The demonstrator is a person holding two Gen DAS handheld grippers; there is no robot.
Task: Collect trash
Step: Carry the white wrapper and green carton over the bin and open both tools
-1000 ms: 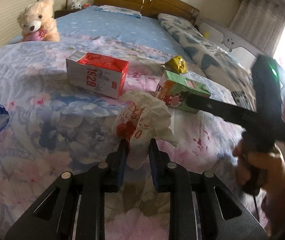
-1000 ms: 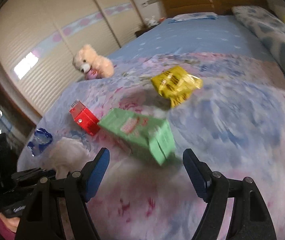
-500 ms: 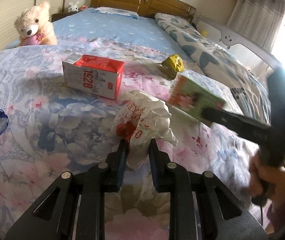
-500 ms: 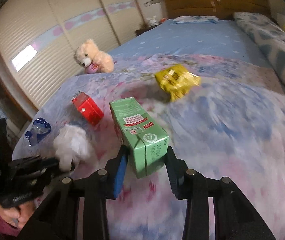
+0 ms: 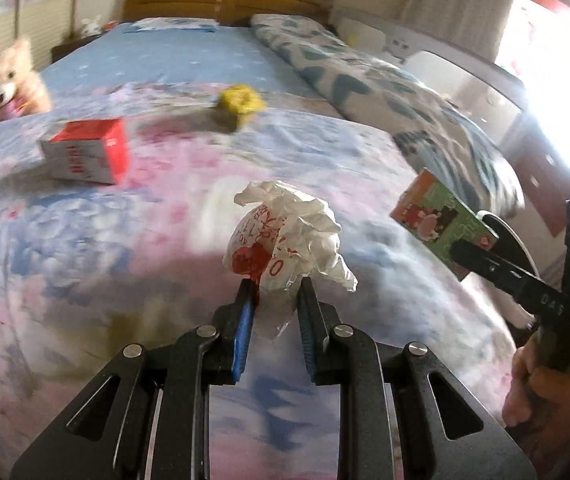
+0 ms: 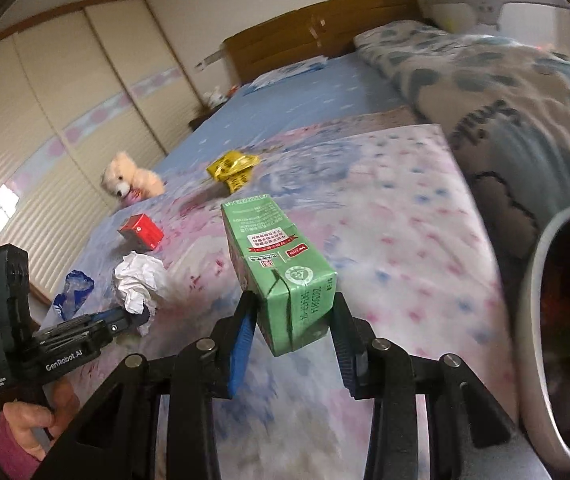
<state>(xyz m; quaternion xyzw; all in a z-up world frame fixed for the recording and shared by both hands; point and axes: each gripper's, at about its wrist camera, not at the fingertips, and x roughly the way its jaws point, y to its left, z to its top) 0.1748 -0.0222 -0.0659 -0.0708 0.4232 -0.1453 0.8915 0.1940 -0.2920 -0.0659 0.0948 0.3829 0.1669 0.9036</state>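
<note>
The bed (image 6: 425,220) wears a floral quilt. On it lie a red carton (image 6: 141,232) at nine o'clock, a yellow wrapper (image 6: 232,169) at twelve, a teddy bear (image 6: 131,180) at ten, and a blue bag (image 6: 73,293).

a floral quilt (image 5: 97,240) is covering the near part of the bed, with a plain blue sheet (image 5: 173,56) stretching behind it up to a wooden headboard (image 6: 317,28). a cream teddy bear (image 6: 129,178) is sitting at the quilt's far left edge, holding something pink. a rolled blanket with blue hearts (image 5: 369,84) is lying along the right side. pale sliding wardrobe doors (image 6: 57,112) are lining the left wall, and bright light is glaring through a window (image 5: 561,80) on the right.
</note>
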